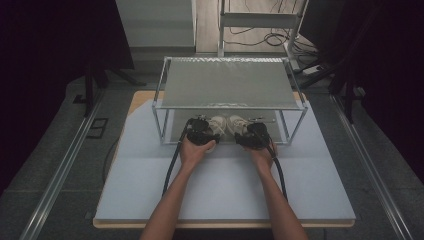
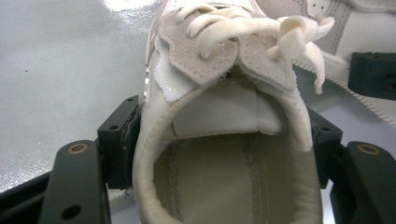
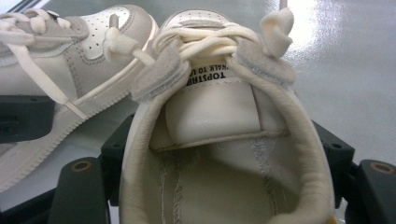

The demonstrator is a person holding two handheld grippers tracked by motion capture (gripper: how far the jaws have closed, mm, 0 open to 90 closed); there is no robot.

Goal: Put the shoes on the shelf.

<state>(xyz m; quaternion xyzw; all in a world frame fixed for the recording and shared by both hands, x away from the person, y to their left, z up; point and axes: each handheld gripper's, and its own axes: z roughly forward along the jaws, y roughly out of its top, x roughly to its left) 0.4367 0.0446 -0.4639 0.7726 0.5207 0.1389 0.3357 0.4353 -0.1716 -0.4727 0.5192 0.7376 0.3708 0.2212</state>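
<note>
Two cream sneakers sit side by side under a low metal rack (image 1: 230, 82), toes pointing away. My left gripper (image 1: 200, 131) is shut on the left sneaker (image 1: 217, 125), its jaws clamped on both sides of the heel collar (image 2: 224, 154). My right gripper (image 1: 255, 134) is shut on the right sneaker (image 1: 238, 124) in the same way, squeezing its collar (image 3: 219, 154). The right sneaker (image 2: 359, 28) lies beyond the left one in the left gripper view. The left sneaker (image 3: 60, 60) lies beside the held one in the right gripper view.
The rack stands on a pale table top (image 1: 225, 185) and its flat shelf covers the sneakers' toes. Its thin legs (image 1: 159, 125) flank both hands. Cables (image 1: 172, 160) trail back from the grippers. Dark curtains and floor rails surround the table.
</note>
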